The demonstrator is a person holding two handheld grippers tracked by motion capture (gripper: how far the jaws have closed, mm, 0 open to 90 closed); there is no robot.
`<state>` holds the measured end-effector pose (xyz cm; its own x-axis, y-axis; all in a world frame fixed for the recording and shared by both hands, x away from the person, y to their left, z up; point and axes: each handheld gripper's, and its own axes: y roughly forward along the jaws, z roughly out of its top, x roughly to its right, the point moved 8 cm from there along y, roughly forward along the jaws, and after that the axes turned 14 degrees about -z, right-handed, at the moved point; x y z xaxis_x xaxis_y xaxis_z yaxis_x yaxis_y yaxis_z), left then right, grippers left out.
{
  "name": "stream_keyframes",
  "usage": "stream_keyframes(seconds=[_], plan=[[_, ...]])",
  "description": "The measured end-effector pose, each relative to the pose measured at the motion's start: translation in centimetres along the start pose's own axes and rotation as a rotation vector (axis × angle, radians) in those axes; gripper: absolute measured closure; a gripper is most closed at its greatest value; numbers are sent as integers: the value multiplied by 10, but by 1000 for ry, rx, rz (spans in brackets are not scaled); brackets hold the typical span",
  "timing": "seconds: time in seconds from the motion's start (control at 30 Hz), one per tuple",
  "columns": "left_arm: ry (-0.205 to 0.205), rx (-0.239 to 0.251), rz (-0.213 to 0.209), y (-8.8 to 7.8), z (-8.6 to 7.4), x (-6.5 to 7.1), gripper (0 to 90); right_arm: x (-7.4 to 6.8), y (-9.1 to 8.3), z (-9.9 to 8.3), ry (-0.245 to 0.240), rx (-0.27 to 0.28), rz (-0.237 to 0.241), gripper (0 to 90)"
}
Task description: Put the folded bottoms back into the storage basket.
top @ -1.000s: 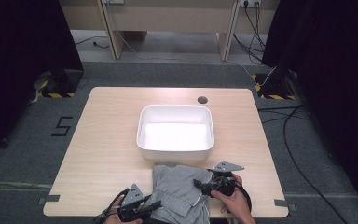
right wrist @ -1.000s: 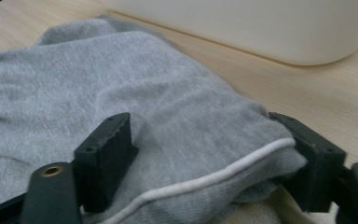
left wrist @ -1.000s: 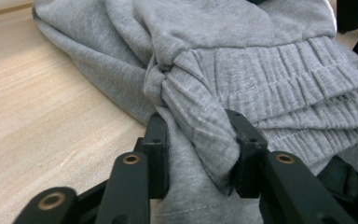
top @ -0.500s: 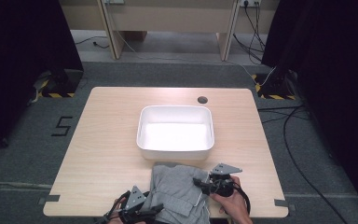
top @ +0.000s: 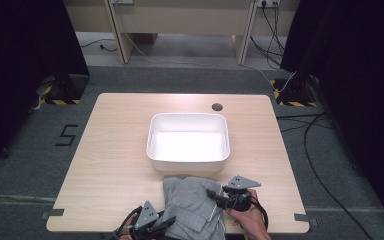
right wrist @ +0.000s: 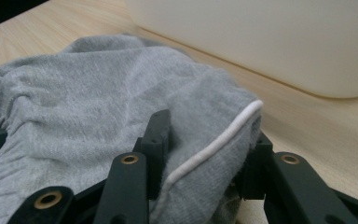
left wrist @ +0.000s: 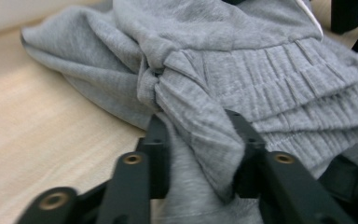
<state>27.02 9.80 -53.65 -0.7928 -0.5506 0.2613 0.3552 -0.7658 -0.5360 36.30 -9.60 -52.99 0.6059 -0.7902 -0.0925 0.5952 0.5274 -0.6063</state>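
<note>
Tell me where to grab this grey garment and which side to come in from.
Judging by its pose, grip the grey garment at two opposite edges: the bunched, ribbed band nearest the left claw, and the white-piped hem nearest the right claw. Both folds stand up off the table, so low, sideways approaches from the near edge should catch them.

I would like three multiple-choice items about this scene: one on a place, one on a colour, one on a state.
1. Where does the grey garment lie?
A. inside the tub
B. on the table, at the near edge in front of the tub
C. on the floor

2. What colour is the tub?
A. white
B. blue
C. black

3. What is inside the tub?
A. folded clothes
B. water
C. nothing visible

Answers:
1 B, the high view shows it between the tub and the person's edge.
2 A, its walls are white.
3 C, its bottom shows bare.
</note>
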Motion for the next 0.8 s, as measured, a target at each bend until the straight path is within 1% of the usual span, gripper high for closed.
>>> stream_keyframes(seconds=[0.07, 0.1, 0.13, 0.17, 0.2, 0.27, 0.3, 0.4, 0.43, 0.57, 0.7, 0.73, 0.8], plan=[[12, 0, -4, -1, 2, 3, 691, 0, -2, 2, 18, 18, 11, 650], [-1, 7, -14, -2, 2, 4, 694, 0, -4, 3, 32, 24, 20, 654], [-14, 13, -21, -3, 2, 5, 696, 0, -6, 5, 35, 33, 31, 659], [-19, 14, -28, -3, 2, 6, 700, -1, -7, 6, 45, 43, 39, 664], [-18, 18, -34, -4, 3, 7, 703, -2, -9, 8, 42, 52, 43, 667], [0, 20, -42, -7, 6, 11, 709, -5, -13, 12, 30, 73, 50, 673], [9, 22, -44, -8, 7, 13, 711, -7, -15, 13, 32, 77, 55, 678], [16, 32, -54, -13, 11, 19, 715, -13, -21, 20, 37, 109, 62, 691], [23, 34, -56, -14, 12, 20, 716, -14, -23, 22, 33, 116, 63, 693], [29, 56, -74, -23, 19, 27, 717, -19, -31, 30, 25, 146, 71, 701], [53, 82, -72, -32, 30, 34, 719, -25, -41, 41, 19, 185, 86, 703], [58, 80, -73, -33, 32, 35, 719, -26, -43, 44, 12, 194, 84, 704], [58, 90, -72, -36, 37, 35, 719, -29, -46, 49, -2, 209, 88, 705]])
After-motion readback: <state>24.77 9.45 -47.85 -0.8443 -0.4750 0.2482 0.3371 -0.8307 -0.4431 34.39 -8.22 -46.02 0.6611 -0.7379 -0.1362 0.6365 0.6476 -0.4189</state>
